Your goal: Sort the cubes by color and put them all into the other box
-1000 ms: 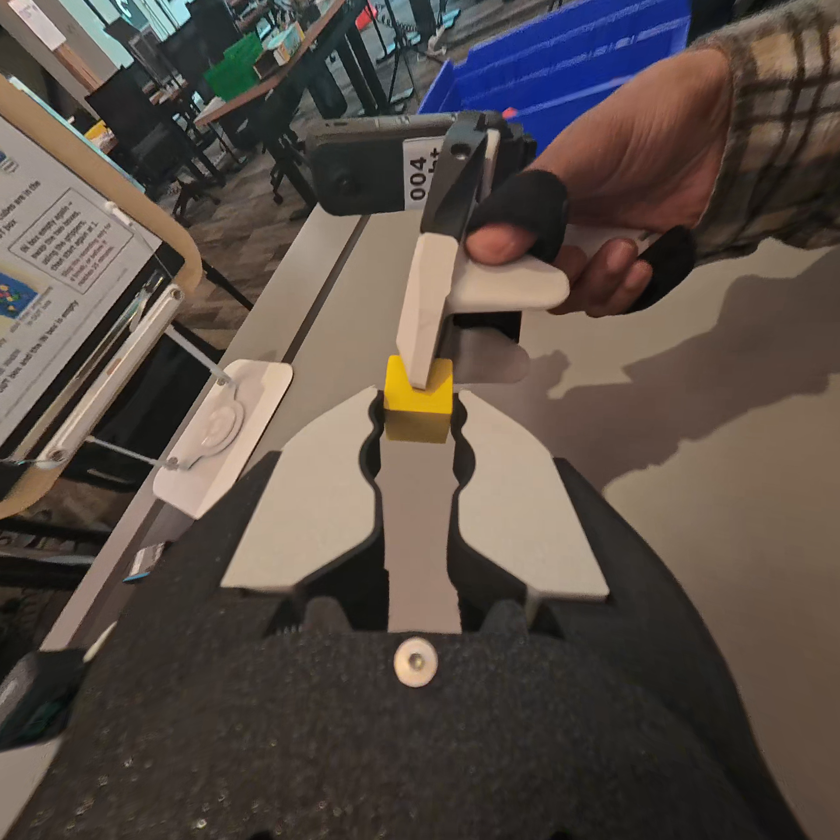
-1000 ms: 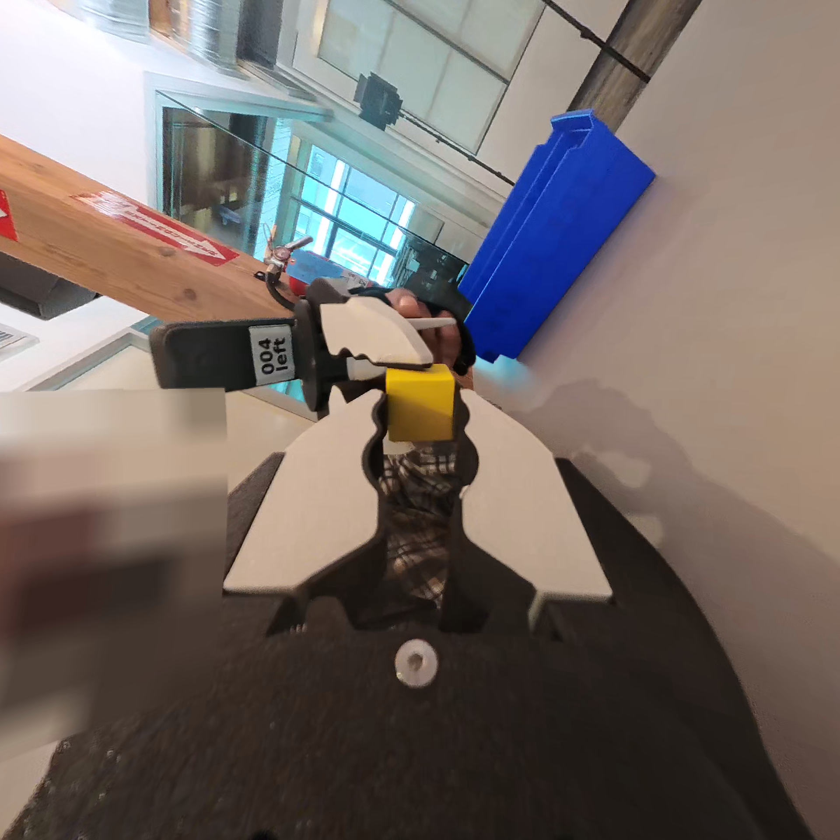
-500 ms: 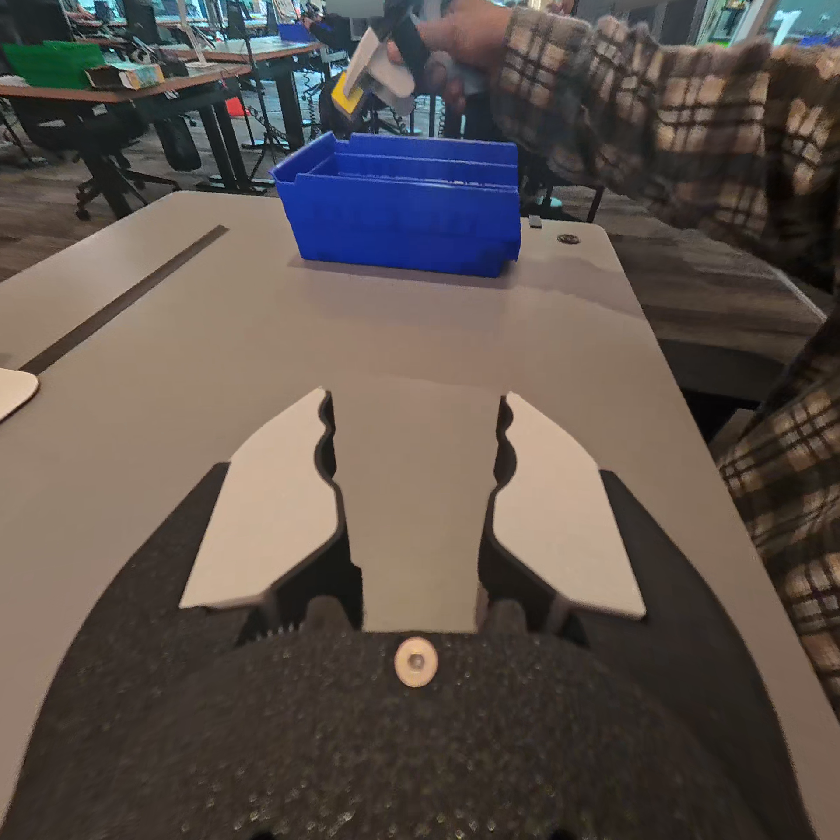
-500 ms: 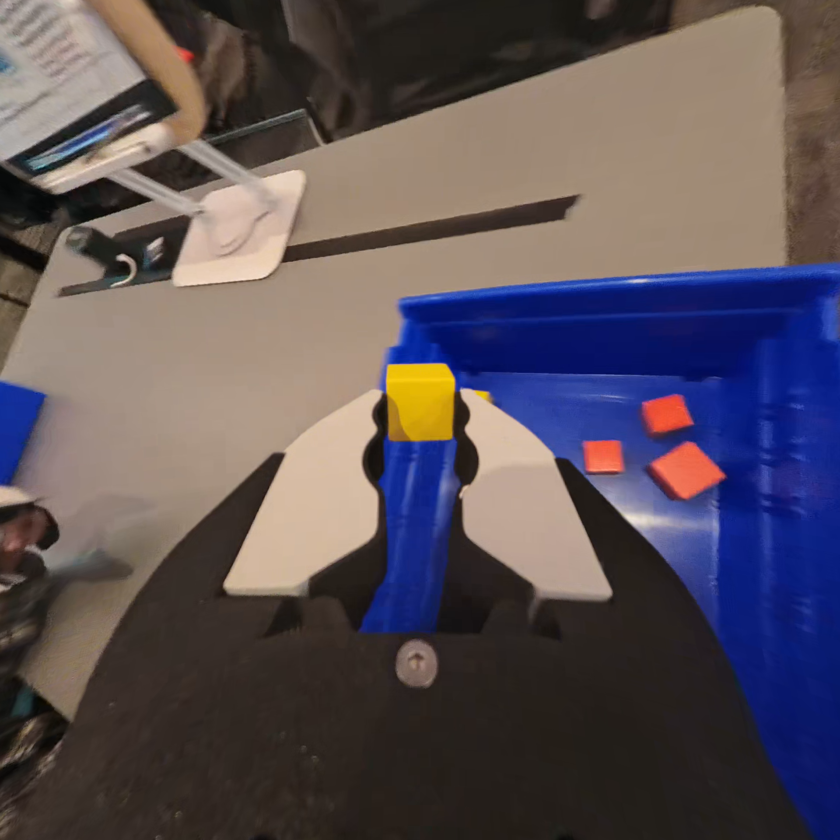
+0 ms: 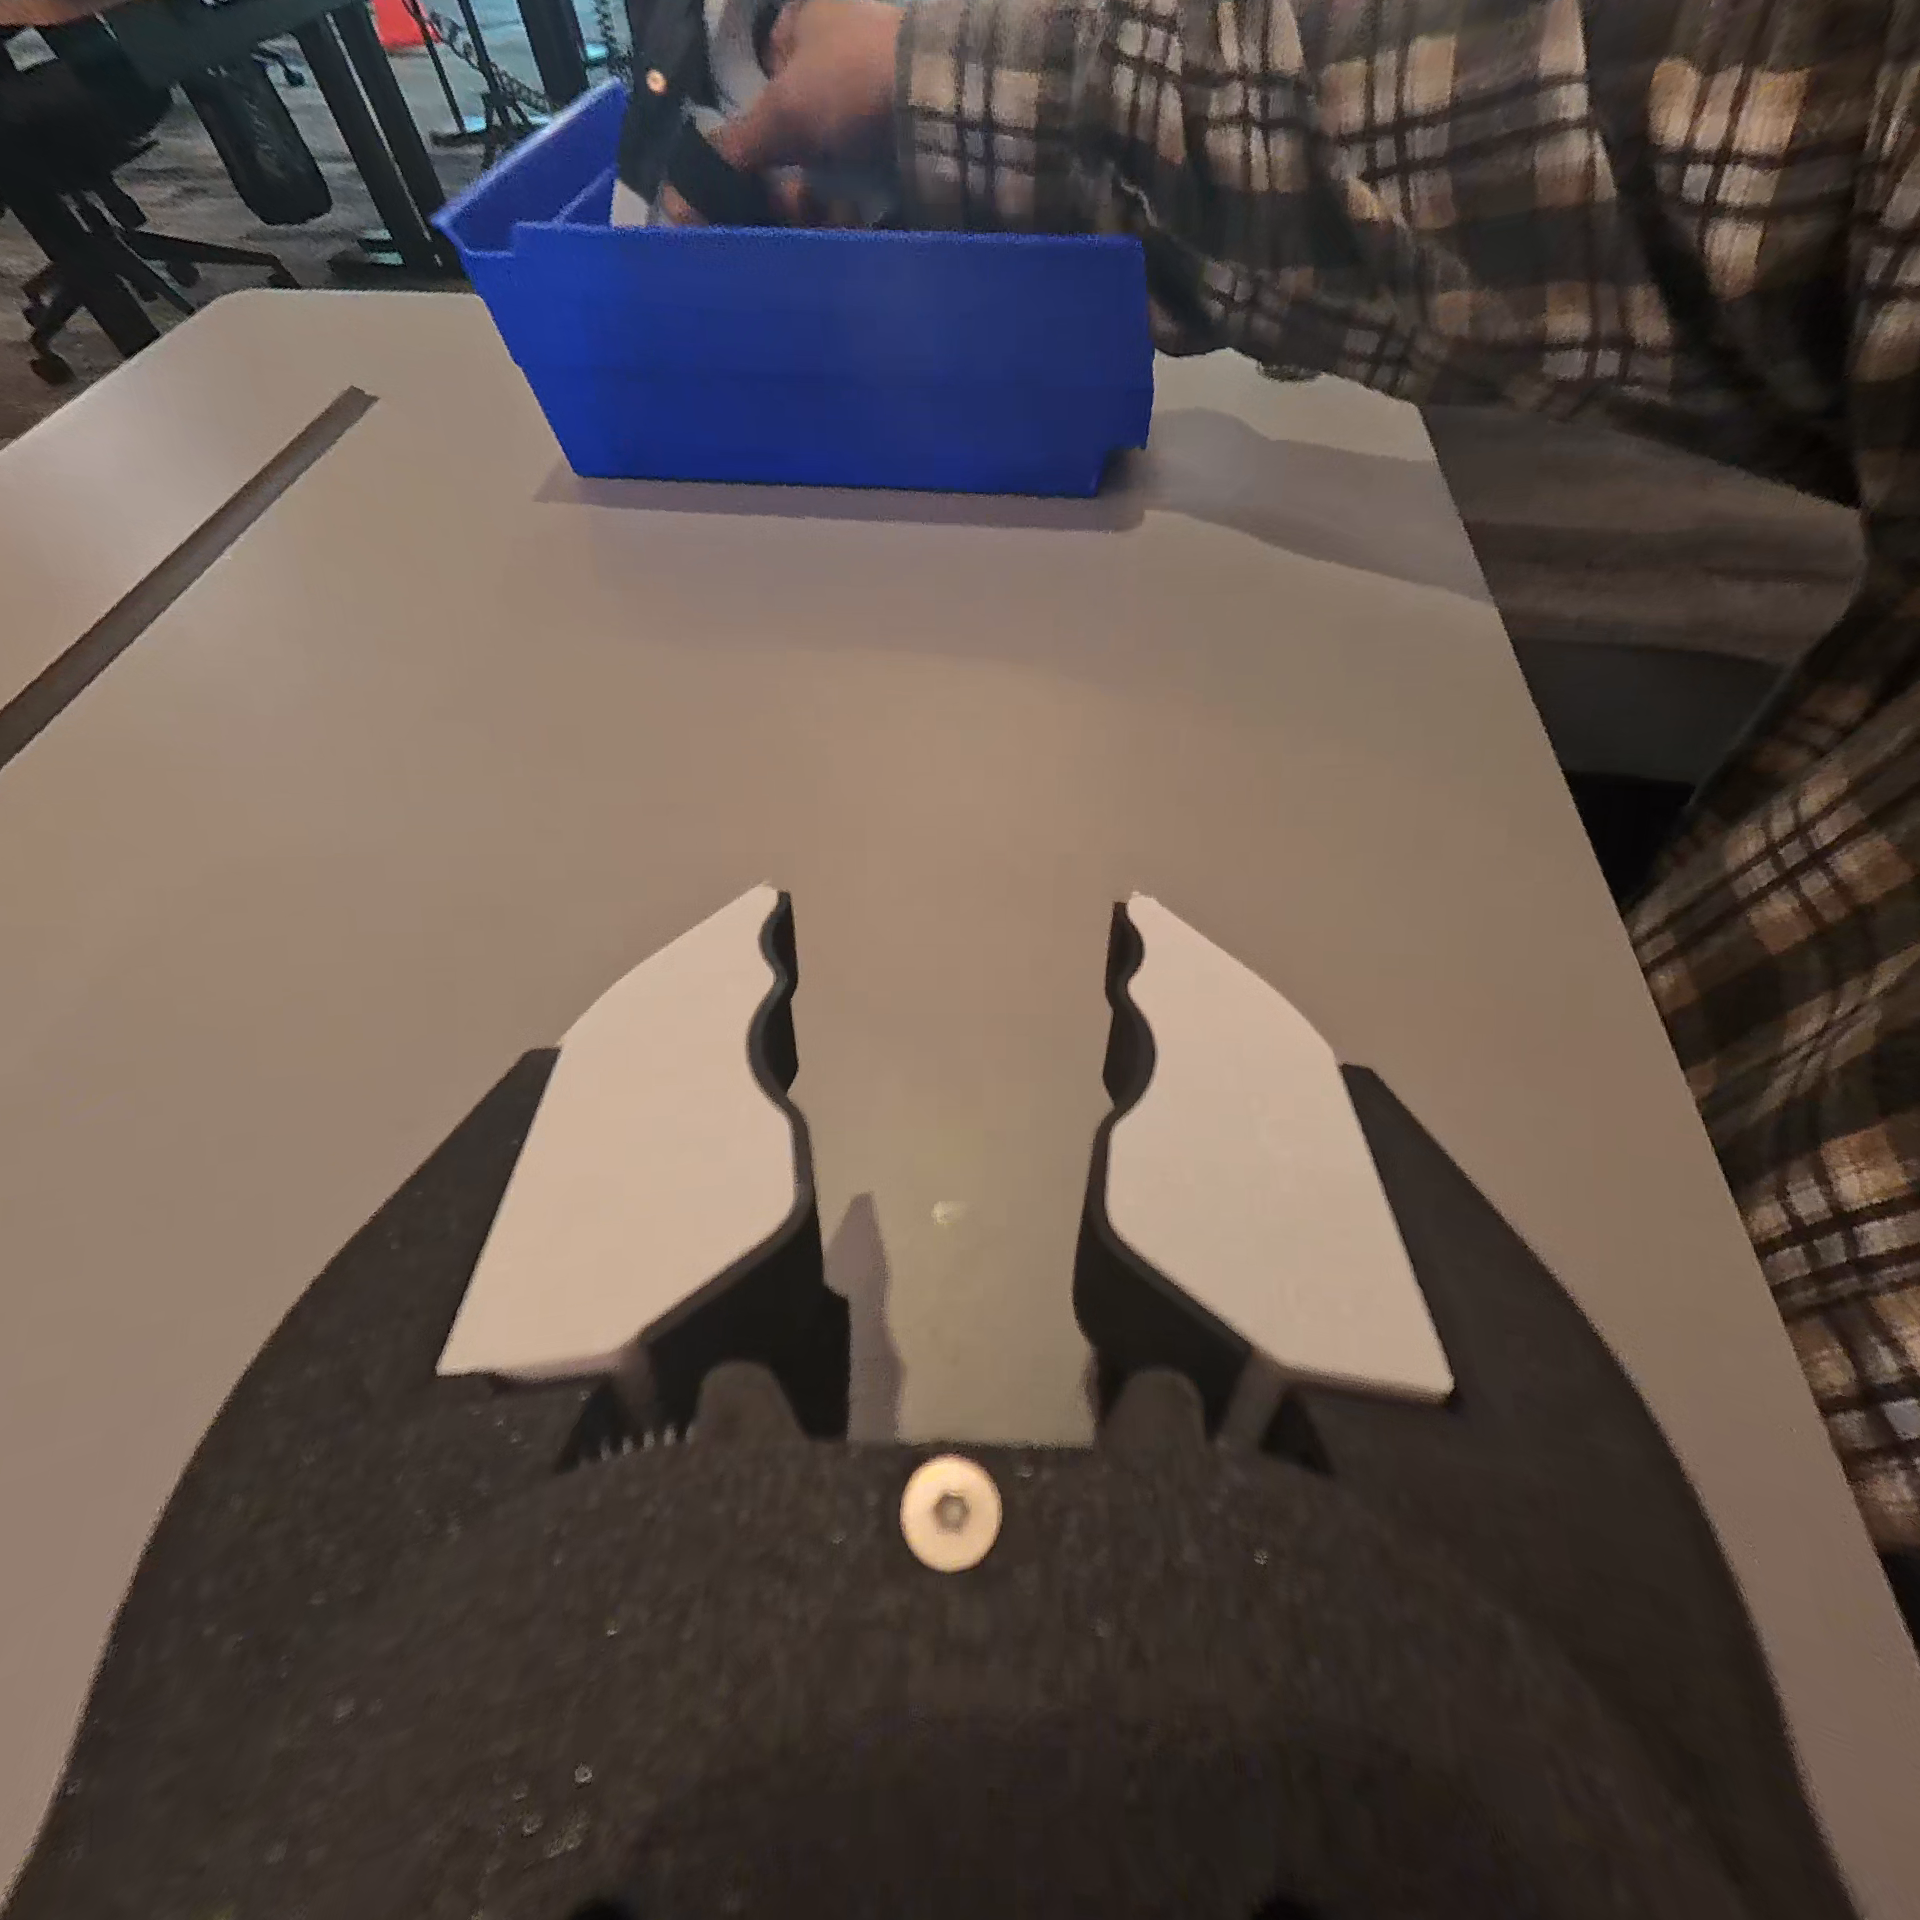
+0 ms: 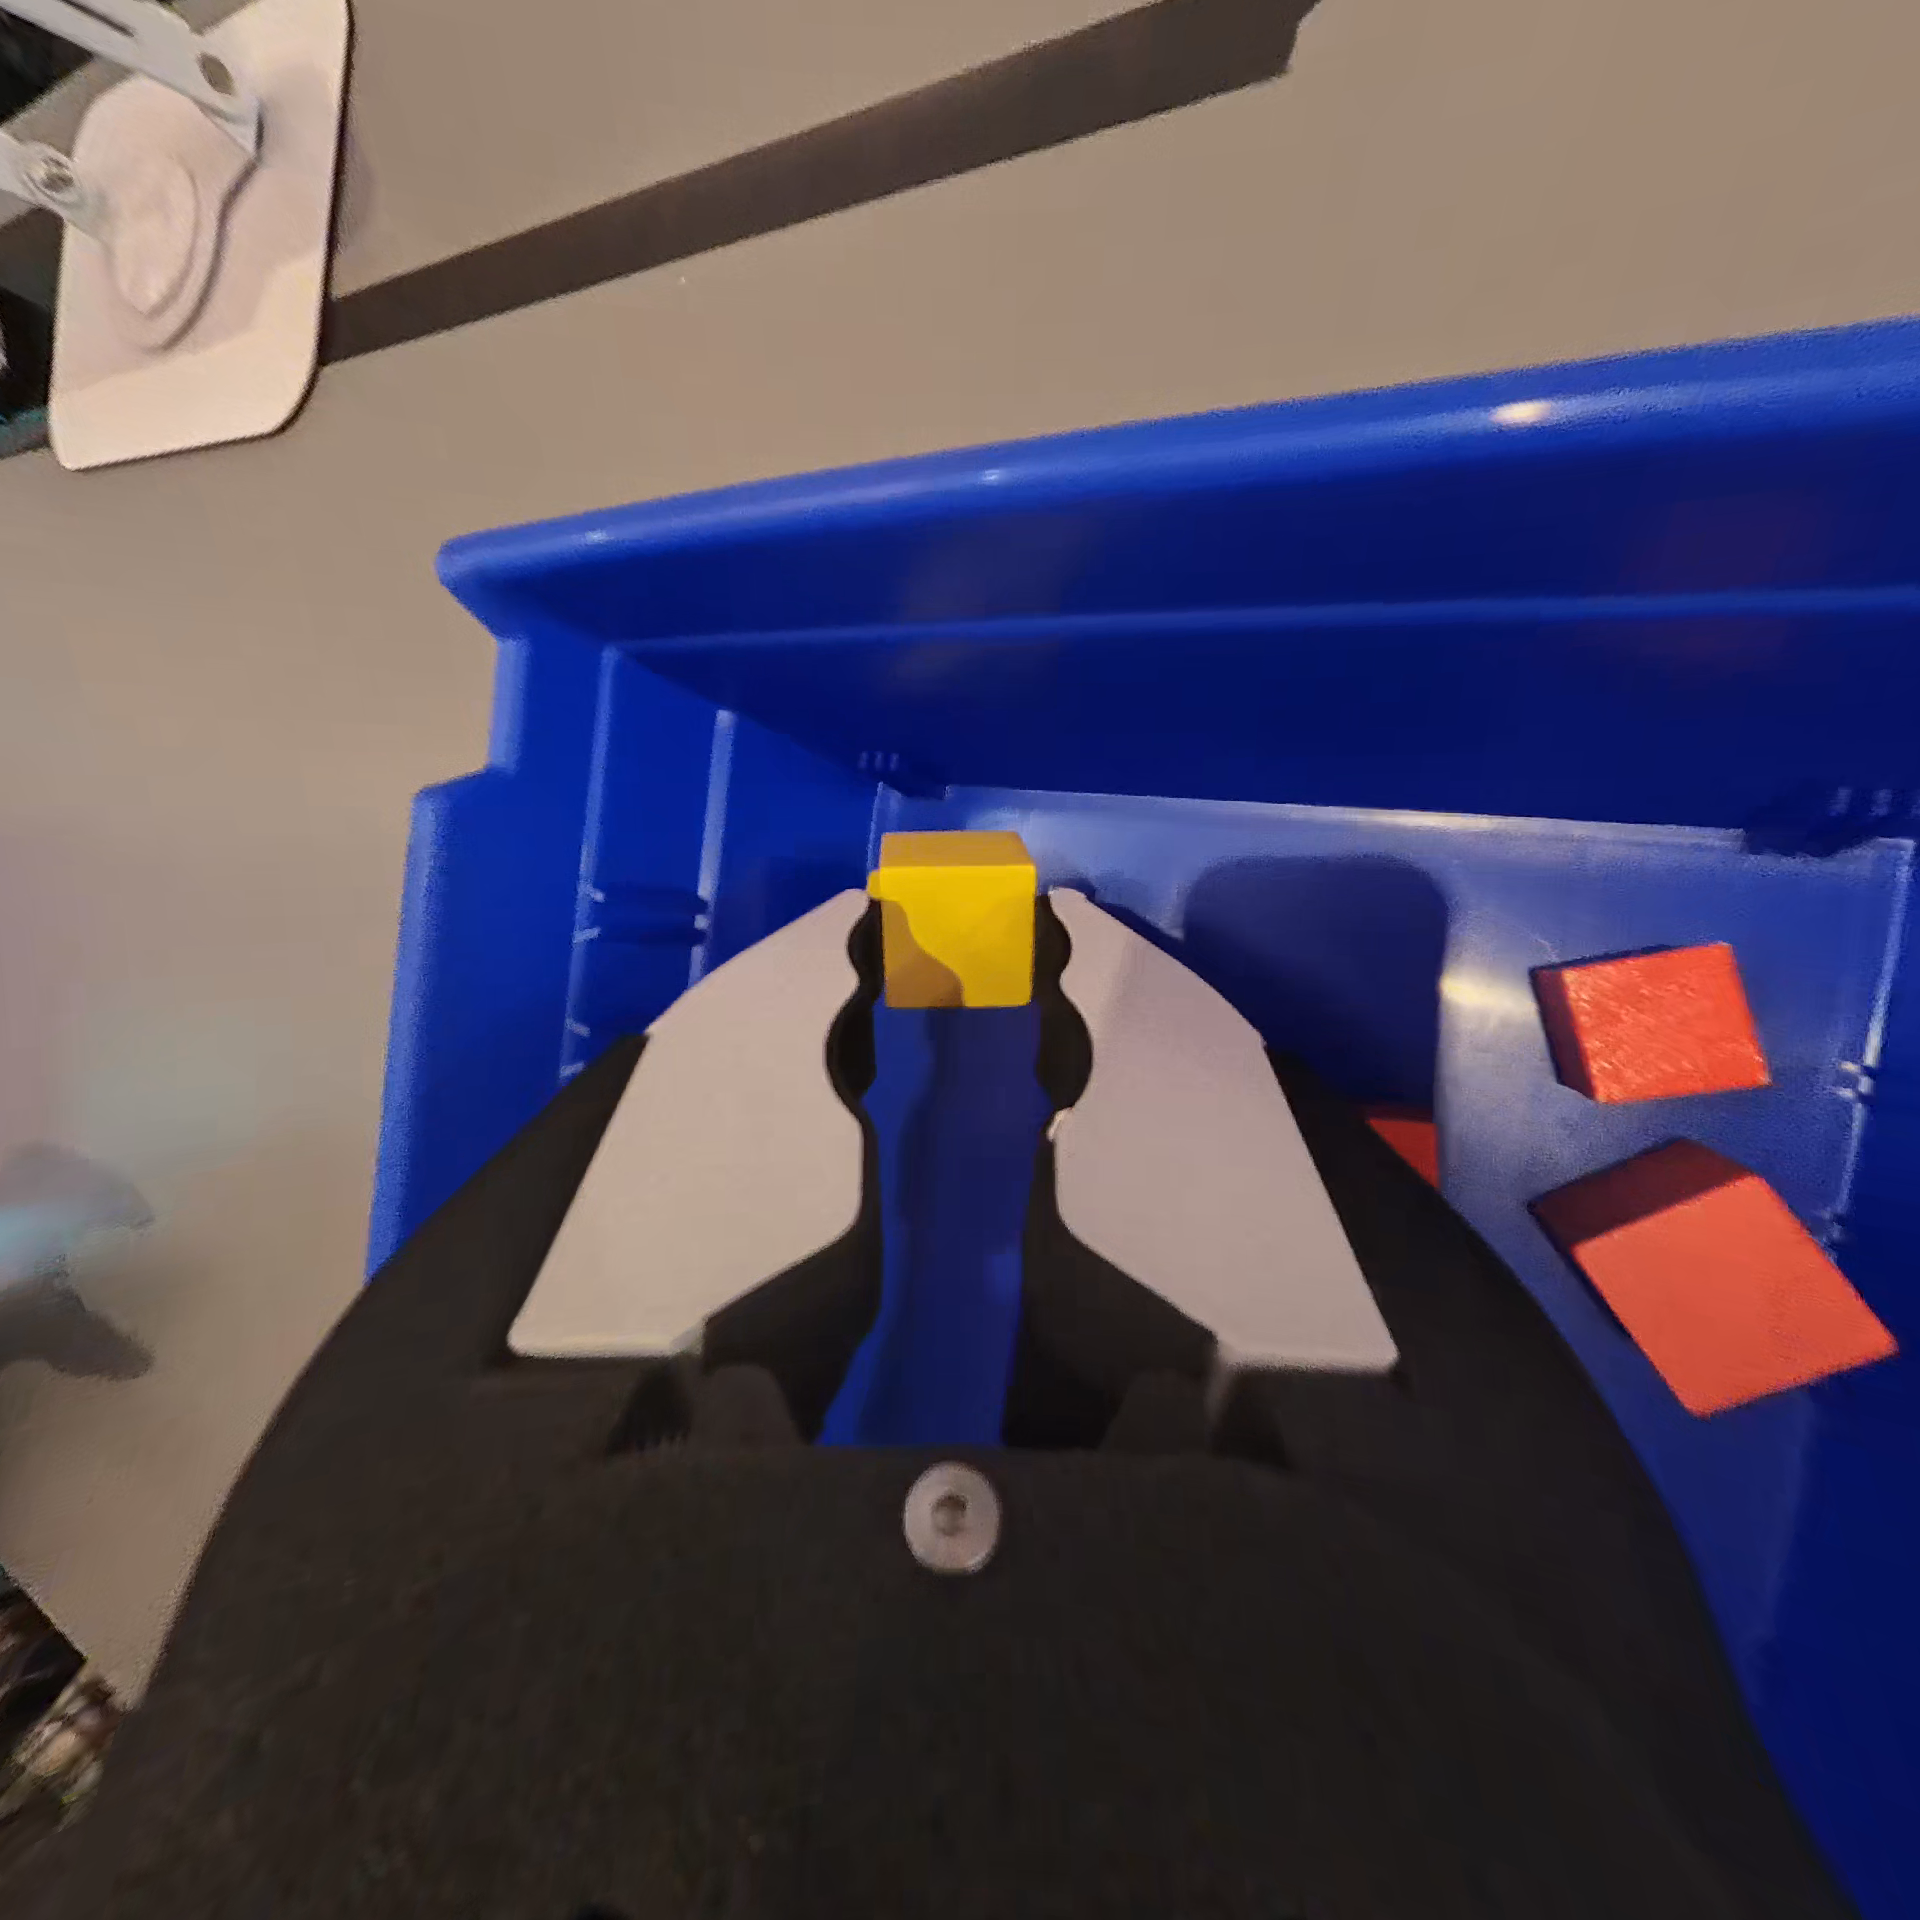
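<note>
One yellow cube (image 6: 956, 935) sat clamped between the tips of the right hand-held gripper (image 6: 958, 914), whose two pale fingers (image 6: 717, 1132) pressed against its left and right faces. The cube hung inside the blue box (image 6: 1143, 520), low near the box's left end wall and close to the far wall; whether it touched the floor of the box could not be told. To the right of it, on the box floor, lay three red cubes: one (image 6: 1652, 1023) farther back, one (image 6: 1725, 1273) nearer the camera, and a third (image 6: 1408, 1143) mostly hidden behind the gripper's right finger. All three were well apart from the yellow cube.

The box stood on a grey desk (image 6: 727, 343). Beyond it a dark strip (image 6: 810, 177) ran across the desk top, and a white stand base (image 6: 187, 239) rested on the desk at the upper left of the right wrist view.

From the left wrist view the same blue box (image 5: 831, 364) stood at the far end of the desk (image 5: 520, 727), with a person's hand (image 5: 821, 94) in a plaid sleeve (image 5: 1299, 177) reaching down into it from above; that hand was blurred. The left hand-held gripper (image 5: 951, 904) hovered over bare desk, near the desk's closer half and well apart from the box, its fingers (image 5: 665, 1132) spread wide with nothing between them.
</note>
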Demonstrator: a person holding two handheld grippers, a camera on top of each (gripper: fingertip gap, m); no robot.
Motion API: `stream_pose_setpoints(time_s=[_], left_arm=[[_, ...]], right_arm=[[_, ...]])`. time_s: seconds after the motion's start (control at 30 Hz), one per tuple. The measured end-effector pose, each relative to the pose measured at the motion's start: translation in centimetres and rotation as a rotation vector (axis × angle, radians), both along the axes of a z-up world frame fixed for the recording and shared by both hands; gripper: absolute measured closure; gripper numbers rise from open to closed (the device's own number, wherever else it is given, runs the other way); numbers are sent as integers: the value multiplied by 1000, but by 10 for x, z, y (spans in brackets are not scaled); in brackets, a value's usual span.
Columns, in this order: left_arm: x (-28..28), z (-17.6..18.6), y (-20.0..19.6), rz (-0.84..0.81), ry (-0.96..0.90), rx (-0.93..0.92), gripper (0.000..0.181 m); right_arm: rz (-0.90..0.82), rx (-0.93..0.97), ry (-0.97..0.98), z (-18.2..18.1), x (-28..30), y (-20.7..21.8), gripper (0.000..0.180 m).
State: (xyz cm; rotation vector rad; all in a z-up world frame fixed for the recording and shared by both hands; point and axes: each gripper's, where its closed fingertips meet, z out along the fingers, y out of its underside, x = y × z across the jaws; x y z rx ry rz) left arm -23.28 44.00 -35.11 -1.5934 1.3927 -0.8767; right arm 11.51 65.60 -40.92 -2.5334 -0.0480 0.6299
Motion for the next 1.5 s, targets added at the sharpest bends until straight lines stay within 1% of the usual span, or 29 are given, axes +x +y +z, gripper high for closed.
stream_pose_setpoints(time_s=[0.03, 0.1, 0.17, 0.23, 0.37, 0.43, 0.47, 0.53, 0.63, 0.7, 0.77, 0.83, 0.93, 1.0, 1.03, 1.17, 1.37, 1.5], left_arm=[[1, -2, -2, -7, 17, 12, 124], [2, -3, -7, -17, 45, 40, 124], [-3, 0, -11, -13, 60, 65, 123], [-14, 5, -12, 11, 68, 80, 123], [-55, 26, -8, 109, 45, 92, 122], [-90, 39, 0, 205, 57, 115, 122], [-113, 46, 5, 267, 80, 133, 122], [-170, 62, 17, 409, 148, 178, 125], [-279, 79, 29, 640, 339, 203, 123], [-352, 82, 27, 745, 492, 170, 123], [-419, 78, 22, 830, 657, 112, 121], [-475, 69, 15, 868, 804, 72, 123], [-534, 44, 2, 925, 929, -82, 124], [-552, 22, -9, 920, 989, -197, 124], [-559, 11, -15, 886, 1052, -229, 125], [-577, -25, -33, 594, 1341, -268, 132], [-606, -50, -43, 287, 1630, -288, 139], [-624, -59, -39, 218, 1750, -309, 140]], right_arm=[[11, -8, -3, -3, -3, 0, 151], [24, -13, 17, -3, -7, -1, 134], [26, 5, 42, 11, -7, -4, 126], [21, 61, 63, 41, -4, -9, 126], [55, 264, 85, 135, -14, -33, 127], [103, 358, 82, 174, -34, -59, 127], [135, 396, 82, 187, -48, -74, 126], [199, 462, 81, 202, -78, -104, 122], [326, 519, 109, 197, -132, -146, 119], [416, 528, 173, 185, -171, -170, 119], [495, 518, 233, 169, -205, -188, 119], [546, 515, 288, 154, -234, -200, 119], [603, 464, 345, 131, -266, -212, 119], [623, 434, 369, 121, -279, -217, 120], [632, 421, 375, 117, -284, -218, 120], [649, 396, 382, 115, -291, -219, 120], [684, 396, 329, 119, -300, -226, 118], [686, 402, 313, 122, -304, -228, 118]])
